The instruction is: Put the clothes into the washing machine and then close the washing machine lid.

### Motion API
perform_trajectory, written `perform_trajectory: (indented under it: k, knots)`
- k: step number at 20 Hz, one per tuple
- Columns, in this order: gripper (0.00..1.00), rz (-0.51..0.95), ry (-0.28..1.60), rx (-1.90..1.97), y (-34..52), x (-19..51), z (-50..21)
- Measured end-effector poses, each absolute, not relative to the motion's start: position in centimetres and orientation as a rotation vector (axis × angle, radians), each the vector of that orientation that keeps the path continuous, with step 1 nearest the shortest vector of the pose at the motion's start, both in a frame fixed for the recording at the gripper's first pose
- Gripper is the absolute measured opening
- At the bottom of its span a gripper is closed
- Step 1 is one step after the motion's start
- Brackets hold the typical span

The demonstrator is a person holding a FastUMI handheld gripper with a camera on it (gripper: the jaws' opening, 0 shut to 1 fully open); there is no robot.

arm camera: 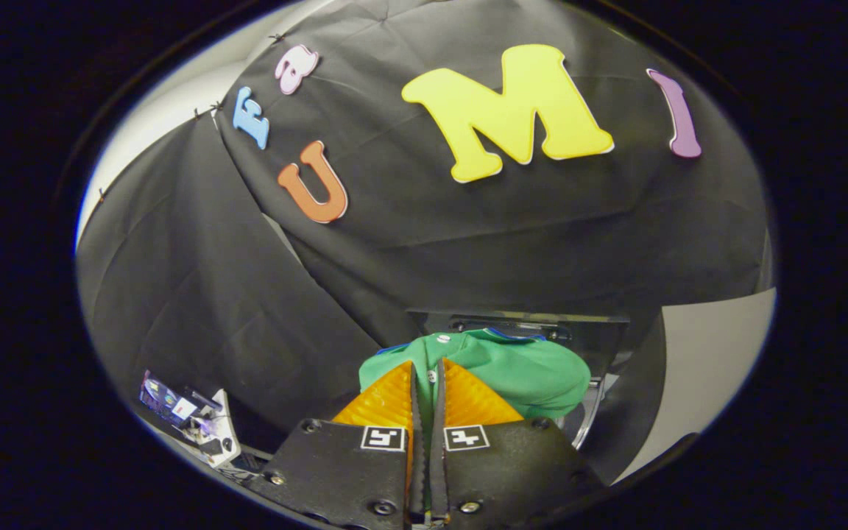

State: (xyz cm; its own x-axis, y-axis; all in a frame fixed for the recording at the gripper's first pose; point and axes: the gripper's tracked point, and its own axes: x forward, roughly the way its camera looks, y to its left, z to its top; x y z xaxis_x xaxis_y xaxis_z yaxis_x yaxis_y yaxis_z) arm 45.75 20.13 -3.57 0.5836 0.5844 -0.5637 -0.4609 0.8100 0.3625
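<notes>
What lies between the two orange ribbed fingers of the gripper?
In the gripper view, a fold of the green garment with white buttons is pinched between the gripper fingers, which are closed on it.

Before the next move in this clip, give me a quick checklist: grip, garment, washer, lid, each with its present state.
1. Gripper shut on the green garment: ok, cloth pinched between the orange fingers.
2. Garment lifted clear: cannot tell, its lower part is hidden behind the fingers.
3. Washing machine lid open: cannot tell, a dark raised panel stands just beyond the garment.
4. Drum opening in sight: cannot tell.
5. Path ahead free: ok, nothing between garment and black cloth wall.
</notes>
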Motion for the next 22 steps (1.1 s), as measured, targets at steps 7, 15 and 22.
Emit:
perform_trajectory:
  k: [7, 15, 22]
  knots:
    - [0.06, 0.538, 0.802, 0.182, 21.7, 47.5, -11.4]
    - [0.06, 0.433, 0.904, 0.157, 23.0, 49.4, -21.3]
    - [0.07, 0.366, 0.958, 0.126, 21.9, 50.4, -27.2]
